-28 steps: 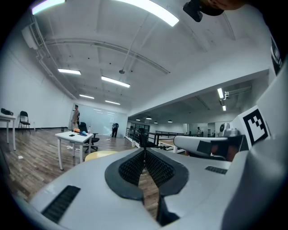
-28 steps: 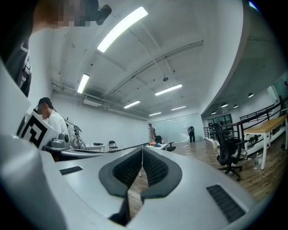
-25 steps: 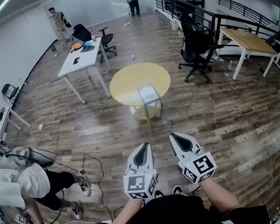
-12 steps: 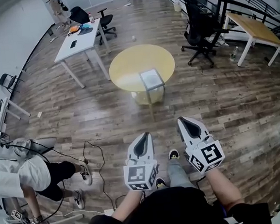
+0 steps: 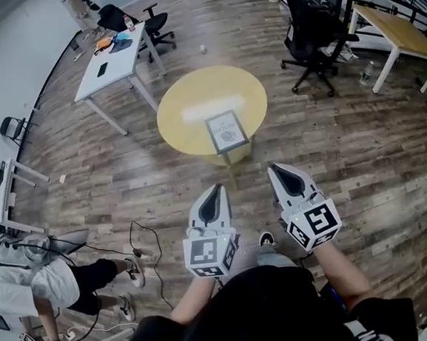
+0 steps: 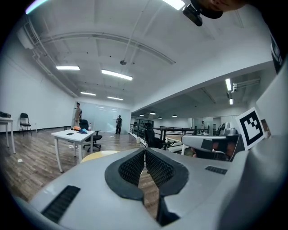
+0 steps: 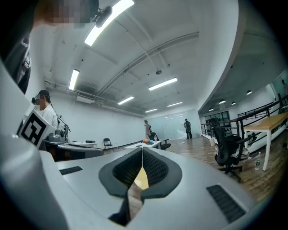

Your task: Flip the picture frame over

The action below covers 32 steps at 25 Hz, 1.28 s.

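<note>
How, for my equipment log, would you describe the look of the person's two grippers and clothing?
The left gripper and right gripper are pale grey, tapering shells. Their tongs carry black ribbed pads, and each rear end bears a cube of black-and-white square markers. The person wears a black top.

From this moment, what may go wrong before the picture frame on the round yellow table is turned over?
1. The small rectangular picture frame sits close to the edge of the round yellow table, on the person's side. A clumsy push could slide it off onto the wooden floor.
2. The left gripper and the right gripper both have their jaws together and are not yet at the frame. If they do not open first, they may only knock it.
</note>
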Available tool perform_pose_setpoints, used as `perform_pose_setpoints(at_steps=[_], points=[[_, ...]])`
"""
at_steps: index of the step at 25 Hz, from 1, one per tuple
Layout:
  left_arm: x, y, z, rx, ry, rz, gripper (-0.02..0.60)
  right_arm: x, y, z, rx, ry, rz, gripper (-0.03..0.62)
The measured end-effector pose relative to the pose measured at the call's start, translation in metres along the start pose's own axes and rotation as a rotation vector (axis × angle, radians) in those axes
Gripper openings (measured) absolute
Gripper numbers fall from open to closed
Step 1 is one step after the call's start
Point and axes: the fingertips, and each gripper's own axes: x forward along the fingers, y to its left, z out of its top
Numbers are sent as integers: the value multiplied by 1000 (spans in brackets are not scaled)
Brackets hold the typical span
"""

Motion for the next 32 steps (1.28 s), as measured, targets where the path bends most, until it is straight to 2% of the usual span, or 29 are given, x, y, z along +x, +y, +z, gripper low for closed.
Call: perform_pose_setpoints(at_steps=[7,16,26,29,32], points=[[81,8,11,17,4,34,29,56,-60,-6,-11,21,41,17],[148,38,11,23,30,52,29,119,-86,-20,-27,55,91,17],[230,120,5,8,46,32,29,227,-101,-55,-104,138,96,17],[247,149,10,-1,45,27,29,260,-94,-66,-157,184,123,17],[260,175,11,-8,45,20,29,283,-81,-90,-245,270,189,17]])
